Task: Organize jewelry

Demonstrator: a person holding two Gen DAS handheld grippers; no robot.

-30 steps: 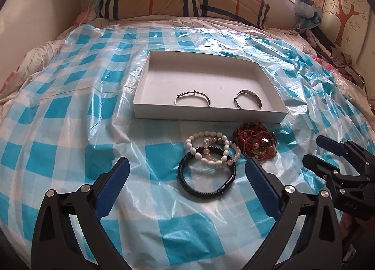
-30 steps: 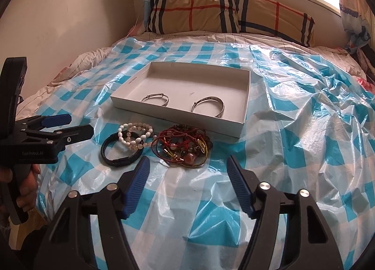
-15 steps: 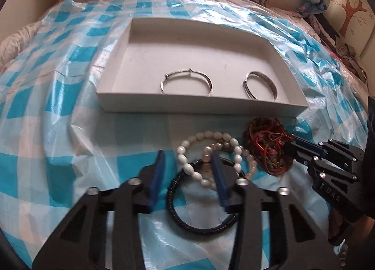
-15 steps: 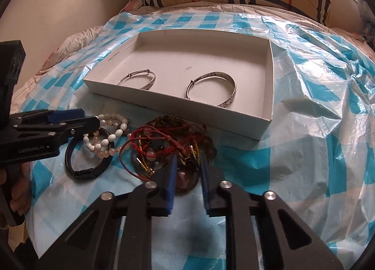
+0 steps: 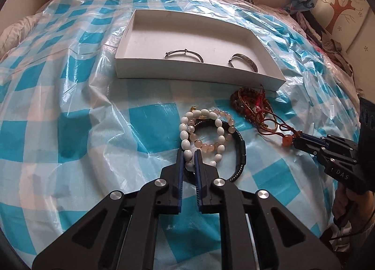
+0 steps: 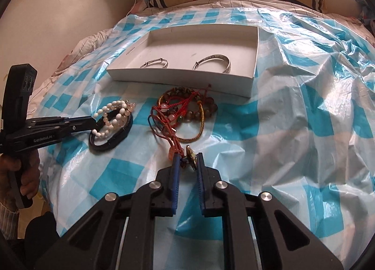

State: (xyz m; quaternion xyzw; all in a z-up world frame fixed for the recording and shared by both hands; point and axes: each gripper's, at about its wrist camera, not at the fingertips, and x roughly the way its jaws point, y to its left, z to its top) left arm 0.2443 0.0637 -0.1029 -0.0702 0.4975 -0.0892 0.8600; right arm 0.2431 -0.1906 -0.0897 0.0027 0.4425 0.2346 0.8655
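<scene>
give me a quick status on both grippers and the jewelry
Left gripper shut on white bead bracelet. Right gripper shut on red cord bundle. Two silver bangles already in white box. Nothing blocking.

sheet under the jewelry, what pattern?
Blue and white checks on the plastic sheet; clearest in the right wrist view.
</scene>
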